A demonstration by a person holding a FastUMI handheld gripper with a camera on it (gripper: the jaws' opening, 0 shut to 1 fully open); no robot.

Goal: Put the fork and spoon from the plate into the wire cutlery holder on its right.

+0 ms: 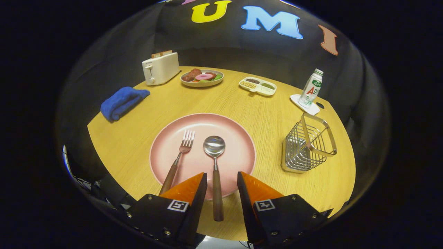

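Parted fingers (222,180) astride spoon (215,166) handle, seemingly above it, untouched.

Bright overhead light, sharp focus, glare on spoon (214,145), fisheye-bent edges.

Gripper (222,180) open, its 2 orange fingers (187,188) spread apart, gripping nothing

One fork (180,155), one spoon (215,166), two plates (235,138) (201,83), one wire holder (306,147), one toaster (160,68), one bottle (310,89), one blue cloth (121,102), one divided tray (258,85).
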